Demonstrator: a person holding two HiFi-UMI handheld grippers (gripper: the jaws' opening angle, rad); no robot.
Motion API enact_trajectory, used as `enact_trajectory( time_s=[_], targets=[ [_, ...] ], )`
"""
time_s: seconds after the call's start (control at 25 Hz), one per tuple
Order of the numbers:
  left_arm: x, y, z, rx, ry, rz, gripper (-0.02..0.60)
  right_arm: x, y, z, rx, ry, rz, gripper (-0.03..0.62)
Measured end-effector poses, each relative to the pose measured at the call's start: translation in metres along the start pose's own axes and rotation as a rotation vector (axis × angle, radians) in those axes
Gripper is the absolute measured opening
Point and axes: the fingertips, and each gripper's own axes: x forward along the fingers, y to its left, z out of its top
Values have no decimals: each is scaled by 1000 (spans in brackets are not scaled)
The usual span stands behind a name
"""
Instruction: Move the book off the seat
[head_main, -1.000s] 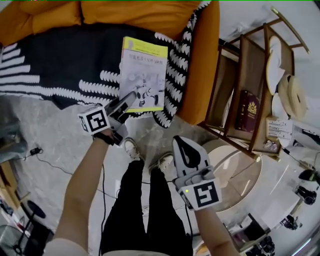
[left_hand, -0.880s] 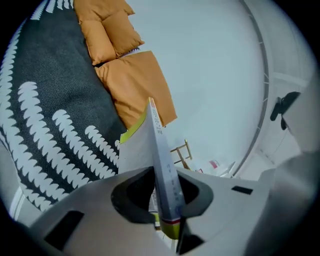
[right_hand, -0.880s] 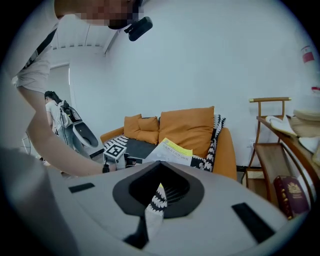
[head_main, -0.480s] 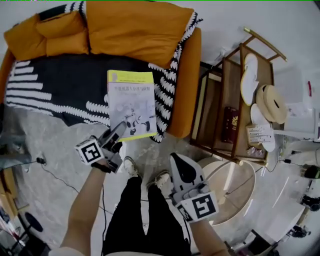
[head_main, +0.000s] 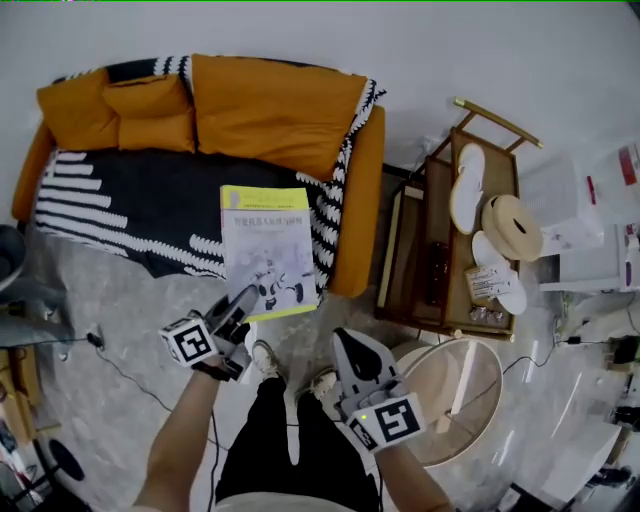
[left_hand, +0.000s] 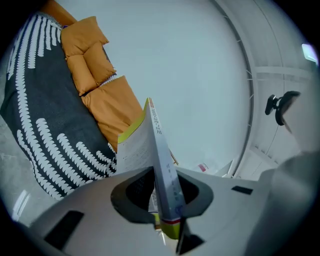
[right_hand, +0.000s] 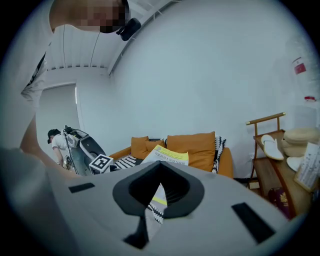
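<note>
An orange sofa stands against the white wall, with orange cushions along its back and a black throw with white leaf stripes spread over the seat. The left gripper is clenched on the lower corner of the book. The left gripper view shows the book's spine and yellow-edged cover pinched edge-on between the jaws. The book is held up in the air, tilted, over the front edge of the seat and the floor just before it. The person's legs in black trousers and pale shoes stand below it. The right gripper hangs beside the legs with its jaws closed on nothing. Right of the sofa arm, a wooden rack holds a pair of white slippers, a round straw-coloured hat and some small cards on its top shelf, with a dark book lower down. The floor is grey marbled stone, with a thin cable at the left.
</note>
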Motion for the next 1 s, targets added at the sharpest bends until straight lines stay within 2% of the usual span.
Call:
enact_trajectory(
  time_s=[0.2,0.44,0.64,1.0],
  targets=[
    [-11,-52,6,115,40,-43,83,-18,15,24,10,-16,-10,20],
    [-18,-100,13,155,101,-102,83,-28,25,49,5,-40,-59,20],
    [-11,-122,8,164,169,-157,83,-53,9,61,9,-70,-175,20],
    [26,-152,-23,182,360,-269,83,-125,-27,48,78,-90,-464,20]
  ],
)
